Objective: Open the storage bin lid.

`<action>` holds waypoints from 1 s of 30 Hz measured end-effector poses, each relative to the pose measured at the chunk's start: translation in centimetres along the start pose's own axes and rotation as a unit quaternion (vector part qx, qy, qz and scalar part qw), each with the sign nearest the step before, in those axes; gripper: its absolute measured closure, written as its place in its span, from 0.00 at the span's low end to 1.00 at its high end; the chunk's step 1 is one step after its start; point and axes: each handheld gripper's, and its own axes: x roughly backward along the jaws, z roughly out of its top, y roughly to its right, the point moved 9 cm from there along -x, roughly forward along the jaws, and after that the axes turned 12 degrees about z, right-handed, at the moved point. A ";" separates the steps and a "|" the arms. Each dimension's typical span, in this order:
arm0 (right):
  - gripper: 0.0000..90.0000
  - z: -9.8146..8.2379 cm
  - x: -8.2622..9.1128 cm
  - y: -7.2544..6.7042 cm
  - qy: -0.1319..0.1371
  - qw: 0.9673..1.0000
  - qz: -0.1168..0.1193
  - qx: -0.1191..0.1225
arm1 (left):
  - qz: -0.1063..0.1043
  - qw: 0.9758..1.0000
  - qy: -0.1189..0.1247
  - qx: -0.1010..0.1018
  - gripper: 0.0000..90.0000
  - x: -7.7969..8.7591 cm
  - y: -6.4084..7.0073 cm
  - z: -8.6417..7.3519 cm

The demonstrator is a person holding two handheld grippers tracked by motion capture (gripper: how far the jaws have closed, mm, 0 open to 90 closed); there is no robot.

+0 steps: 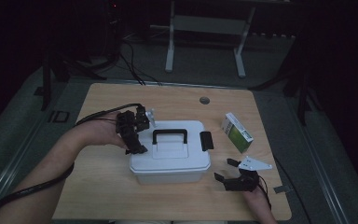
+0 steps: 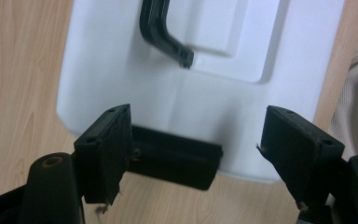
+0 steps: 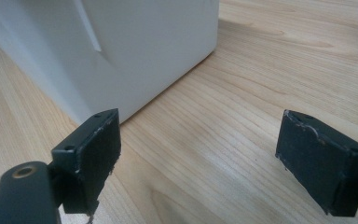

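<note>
A white plastic box (image 1: 170,161) with a black handle (image 1: 169,135) stands in the middle of the wooden table (image 1: 102,186). My left gripper (image 1: 136,148) hovers at the box's left end, pointing down. In the left gripper view its jaws stand open (image 2: 196,126) over the box's black side latch (image 2: 172,161), which lies low between them, nearer one jaw. My right gripper (image 1: 226,169) rests open near the box's front right corner. In the right gripper view nothing is between its jaws (image 3: 196,135), and the white box wall (image 3: 144,42) lies just ahead.
A green and white carton (image 1: 237,132) stands on the table to the right of the box. A second black latch (image 1: 206,140) sits on the box's right end. A round cable hole (image 1: 204,100) is near the table's far edge.
</note>
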 end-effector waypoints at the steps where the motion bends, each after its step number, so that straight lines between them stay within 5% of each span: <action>1: 0.15 0.0 0.0 0.0 -0.001 1.000 0.000 0.002 | -0.004 1.000 -0.001 0.000 0.28 0.0 -0.1 0.2; 13: 0.15 0.0 -0.1 0.0 -0.002 1.000 0.003 0.002 | -0.008 1.000 -0.004 -0.013 0.28 0.0 -1.3 3.2; 18: 0.15 -0.2 -0.1 0.0 -0.005 1.000 0.004 0.000 | -0.017 1.000 0.007 -0.023 0.28 0.1 -1.1 4.7; 30: 0.15 -0.2 -0.1 -0.1 -0.004 1.000 0.005 0.002 | -0.015 0.998 -0.014 -0.056 0.34 -1.2 -0.6 7.3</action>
